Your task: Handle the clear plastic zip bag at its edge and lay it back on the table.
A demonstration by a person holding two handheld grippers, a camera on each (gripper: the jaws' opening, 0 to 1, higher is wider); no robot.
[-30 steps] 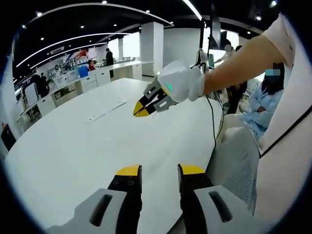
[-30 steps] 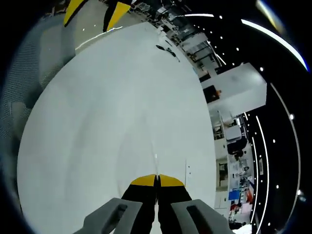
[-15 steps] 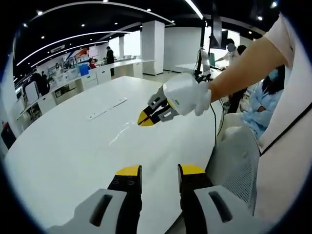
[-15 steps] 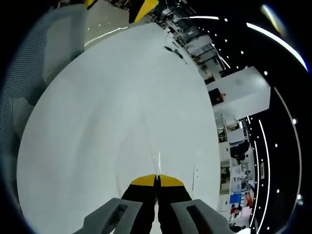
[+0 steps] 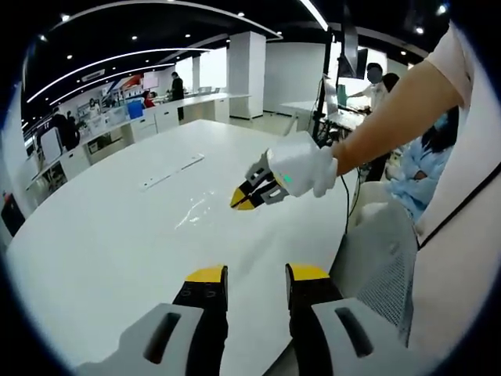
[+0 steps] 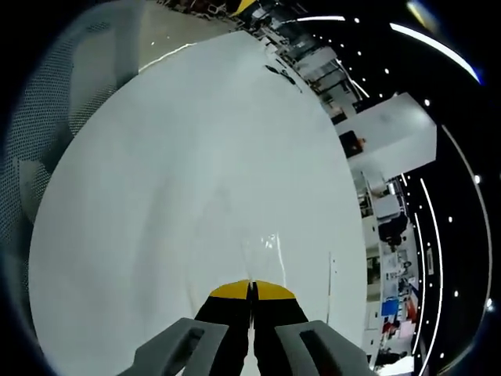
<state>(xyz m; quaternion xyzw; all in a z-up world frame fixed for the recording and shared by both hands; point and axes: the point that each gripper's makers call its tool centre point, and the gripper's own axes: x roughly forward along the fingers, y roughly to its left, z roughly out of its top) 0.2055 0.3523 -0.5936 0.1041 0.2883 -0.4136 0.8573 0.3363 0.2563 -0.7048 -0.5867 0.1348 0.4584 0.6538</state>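
Over the white table (image 5: 102,235), my right gripper (image 5: 244,197) pinches the edge of the clear plastic zip bag (image 5: 194,210), jaws pressed together on it in the right gripper view, while the bag's far end rests crinkled on the tabletop. My left gripper (image 5: 256,274) hovers nearer, jaws apart, holding nothing.

There are 2 grippers: the left gripper (image 5: 256,276) near the bottom of the left gripper view, and the right gripper (image 5: 244,199) out over the table, held by 1 white-gloved hand (image 5: 304,163). 1 white table (image 5: 102,243) carries 1 clear plastic zip bag (image 5: 194,210) and 1 long flat strip (image 5: 172,173) farther off. 1 mesh chair (image 5: 380,258) stands on the right. At least 2 people (image 5: 174,88) stand far off.
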